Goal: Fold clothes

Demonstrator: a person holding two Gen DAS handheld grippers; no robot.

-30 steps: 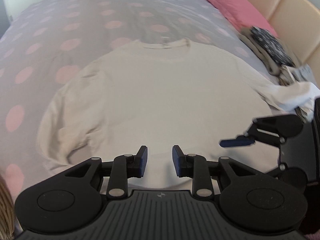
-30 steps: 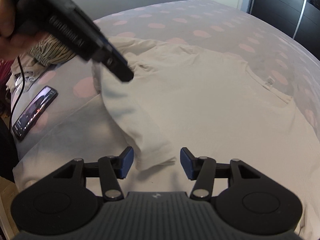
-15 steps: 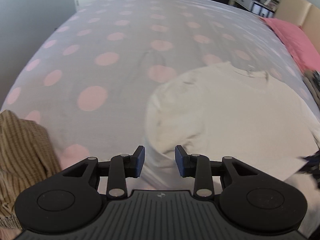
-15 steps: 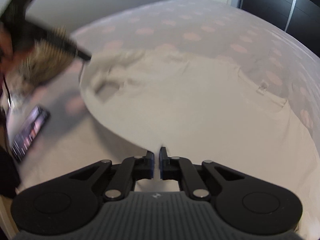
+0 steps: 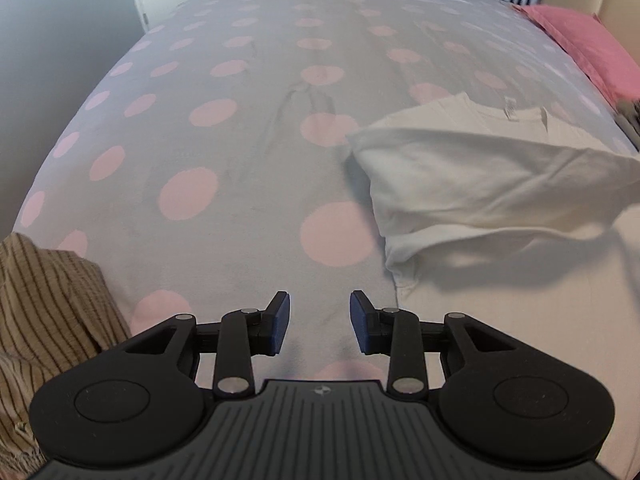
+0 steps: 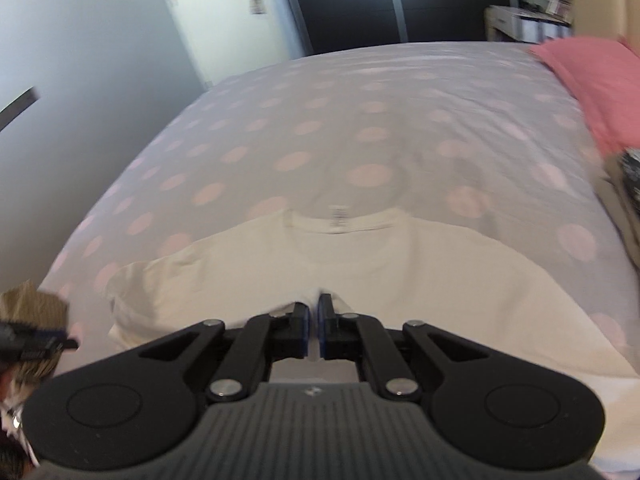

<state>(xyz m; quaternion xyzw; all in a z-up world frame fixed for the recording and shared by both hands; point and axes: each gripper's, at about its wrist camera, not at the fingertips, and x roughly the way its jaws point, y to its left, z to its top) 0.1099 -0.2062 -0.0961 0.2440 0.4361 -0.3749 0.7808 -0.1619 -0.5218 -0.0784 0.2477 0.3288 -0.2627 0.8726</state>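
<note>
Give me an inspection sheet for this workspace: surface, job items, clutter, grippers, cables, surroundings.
Surface: bed with a grey cover dotted pink, lightly creased near the middle.
Job's things: white shirt lies collar away from the cameras; one part is lifted and pulled across the body, casting a shadow.
Clutter: striped brown garment at the near left edge; pink pillow far right; dark patterned item at the right edge, blurred.
Grippers: left gripper open over bare cover, holding nothing; right gripper shut on shirt fabric.
Cables: nothing seen.
Surroundings: white door, dark wardrobe, shelf unit and beige headboard at the far right.
</note>
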